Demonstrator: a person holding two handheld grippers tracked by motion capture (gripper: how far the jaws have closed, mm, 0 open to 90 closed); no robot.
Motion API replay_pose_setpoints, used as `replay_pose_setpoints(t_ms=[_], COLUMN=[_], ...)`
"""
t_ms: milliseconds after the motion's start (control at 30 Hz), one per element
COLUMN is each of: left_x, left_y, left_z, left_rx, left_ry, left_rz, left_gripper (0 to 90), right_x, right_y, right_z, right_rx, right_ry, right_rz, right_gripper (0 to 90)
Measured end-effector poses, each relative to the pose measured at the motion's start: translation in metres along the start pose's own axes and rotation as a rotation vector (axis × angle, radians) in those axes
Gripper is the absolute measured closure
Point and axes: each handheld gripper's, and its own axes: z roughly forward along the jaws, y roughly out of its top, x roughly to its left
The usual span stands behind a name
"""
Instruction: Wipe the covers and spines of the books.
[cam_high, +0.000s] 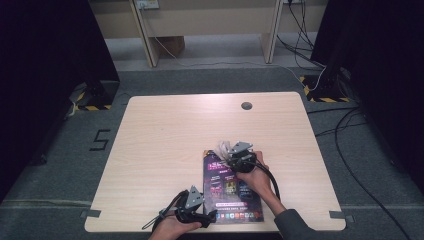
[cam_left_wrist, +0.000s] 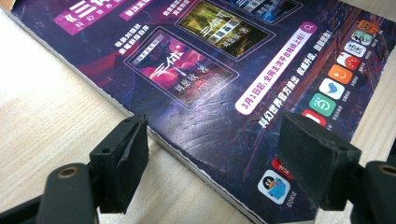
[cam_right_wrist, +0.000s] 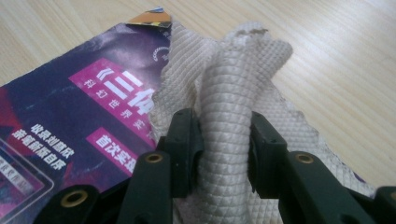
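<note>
High view: the magazine (cam_high: 231, 187) lies on the table's (cam_high: 165, 135) near edge; left gripper view: the left gripper (cam_left_wrist: 212, 154) stands wide open over its corner, empty; right gripper view: the right gripper (cam_right_wrist: 223, 144) pinches a bunched cloth (cam_right_wrist: 229, 98) at its top.

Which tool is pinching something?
The right tool, at the magazine's far end: it squeezes a bunched white cloth. The left tool stands open over the magazine's near corner, pinching nothing.
</note>
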Motion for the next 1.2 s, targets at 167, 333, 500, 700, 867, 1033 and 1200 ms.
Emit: replay_pose_setpoints(t_ms=[167, 333, 500, 700, 867, 1033, 1200], left_x=[0.0, 0.0, 0.0, 0.0, -0.001, -0.001, -0.001], left_y=[0.0, 0.0, 0.0, 0.0, 0.0, 0.0, 0.0], left_z=[0.0, 0.0, 0.0, 0.0, 0.0, 0.0, 0.0], left_rx=[0.004, 0.002, 0.002, 0.0, -0.001, -0.001, 0.0], left_ry=[-0.003, 0.0, 0.001, 0.004, 0.009, 0.01, 0.011], left_rz=[-0.001, 0.001, 0.003, 0.001, 0.001, 0.003, 0.004], left_gripper=[23.9, 23.9, 23.9, 23.9, 23.9, 23.9, 23.9], right_x=[0.009, 0.023, 0.036, 0.037, 0.033, 0.029, 0.038], right_y=[0.01, 0.022, 0.024, 0.023, 0.024, 0.022, 0.022], right_z=[0.01, 0.018, 0.019, 0.019, 0.018, 0.018, 0.017], right_rx=[-0.017, -0.019, -0.034, -0.043, -0.026, -0.028, -0.03], right_ry=[0.017, 0.044, 0.083, 0.123, 0.033, 0.027, 0.05], right_rz=[-0.007, -0.035, -0.061, -0.058, -0.09, -0.072, -0.094], right_gripper=[66.2, 66.4, 66.5, 64.5, 64.3, 66.1, 68.7])
